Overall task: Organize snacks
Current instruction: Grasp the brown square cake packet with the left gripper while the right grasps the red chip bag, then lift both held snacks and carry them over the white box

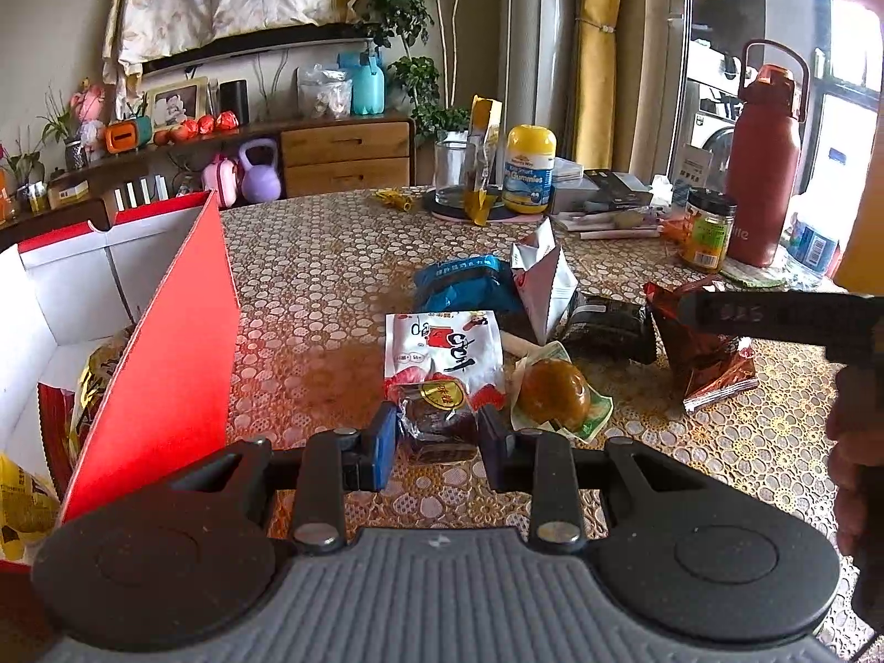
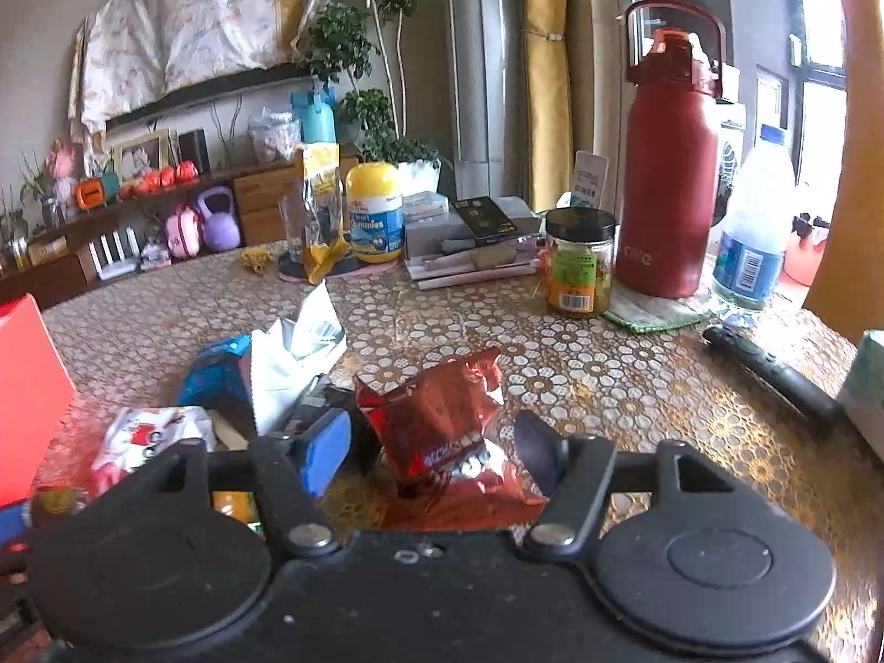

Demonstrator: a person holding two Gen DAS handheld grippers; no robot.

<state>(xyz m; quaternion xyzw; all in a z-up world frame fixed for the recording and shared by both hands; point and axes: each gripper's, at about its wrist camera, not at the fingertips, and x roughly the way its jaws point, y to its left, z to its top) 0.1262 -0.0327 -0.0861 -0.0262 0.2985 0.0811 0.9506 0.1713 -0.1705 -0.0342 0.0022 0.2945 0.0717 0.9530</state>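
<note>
Fingers of the left gripper [image 1: 437, 433], low centre of its frame, pinch the near end of a dark wrapped cake [image 1: 439, 420] lying on the table [image 1: 320, 276] right of the red box [image 1: 160, 364]; it looks light, soft, slippery. Right gripper [image 2: 436, 458] fingers stand apart around a crinkly red foil bag [image 2: 442, 425], contact unclear. Whether the cake is lifted, and most of the box's contents, stay hidden.
</note>
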